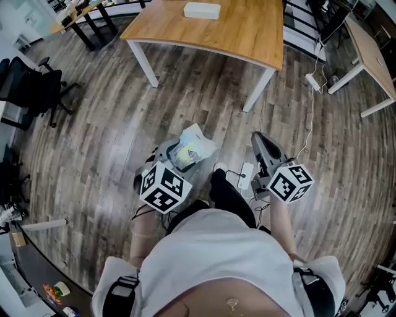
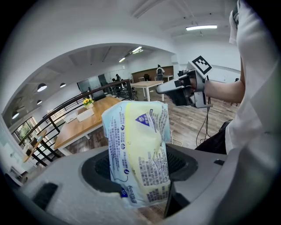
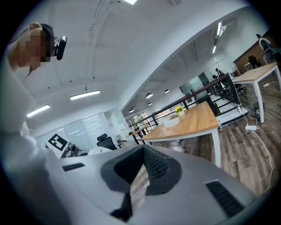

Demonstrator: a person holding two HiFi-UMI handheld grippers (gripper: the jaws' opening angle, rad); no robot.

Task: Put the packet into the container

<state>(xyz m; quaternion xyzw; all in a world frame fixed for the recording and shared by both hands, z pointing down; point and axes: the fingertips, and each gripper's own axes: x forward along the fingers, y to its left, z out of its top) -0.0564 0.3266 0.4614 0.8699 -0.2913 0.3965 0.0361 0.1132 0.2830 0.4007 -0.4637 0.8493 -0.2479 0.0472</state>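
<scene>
The left gripper [image 2: 139, 176] has its jaws pinching a pale yellow and blue plastic packet [image 2: 137, 145], held upright over the grey plank floor [image 1: 93, 136]. The right gripper [image 3: 141, 173] has its jaws pressed together, empty.

We cannot read the small print on the packet [image 2: 136, 132], and its lower end is hidden inside the left claw [image 2: 139, 165]. In the head view the cube [image 1: 164, 187] covers part of it. The white thing [image 1: 202, 10] on the surface [image 1: 247, 37] is too small to tell.
</scene>
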